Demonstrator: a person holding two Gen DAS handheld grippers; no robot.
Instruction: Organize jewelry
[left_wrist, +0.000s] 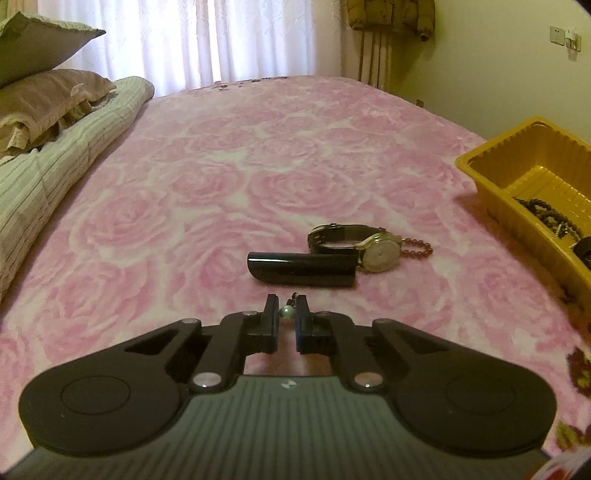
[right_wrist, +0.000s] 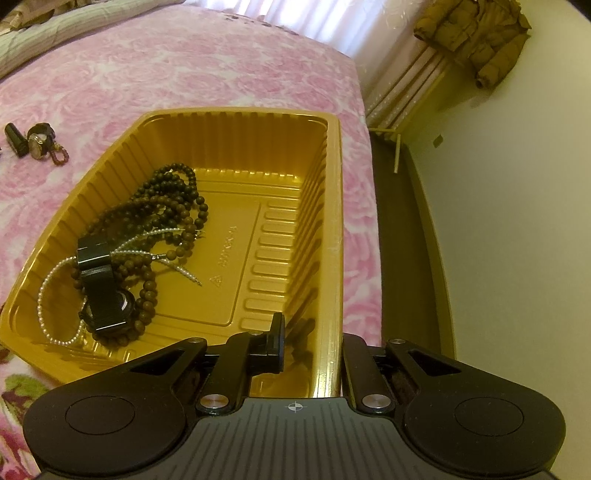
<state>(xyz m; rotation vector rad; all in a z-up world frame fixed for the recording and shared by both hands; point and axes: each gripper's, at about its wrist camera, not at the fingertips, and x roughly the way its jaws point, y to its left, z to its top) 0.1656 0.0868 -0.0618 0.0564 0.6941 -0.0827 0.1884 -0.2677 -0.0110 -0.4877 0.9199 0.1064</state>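
Sorting partway: my right gripper (right_wrist: 312, 332) clamps the gold tray (right_wrist: 334, 221) wall, dark beads (right_wrist: 166, 206) inside; left gripper (left_wrist: 287, 314) nips what looks like a pearl pendant (left_wrist: 287, 311); watch (left_wrist: 375, 253), black case (left_wrist: 301, 271) remain on the bedspread (left_wrist: 221, 166)

Bed (left_wrist: 258, 155) covered by pink rose-print blanket; pillows (left_wrist: 40, 77) and a striped green quilt (left_wrist: 55, 166) stacked at its left edge; white sheer curtains (left_wrist: 221, 37) behind, backlit by daylight; pale yellow-cream wall (left_wrist: 498, 74) at right, carrying what looks like a switch plate (left_wrist: 557, 35); brown padded jacket (right_wrist: 476, 33) hanging near the curtain.
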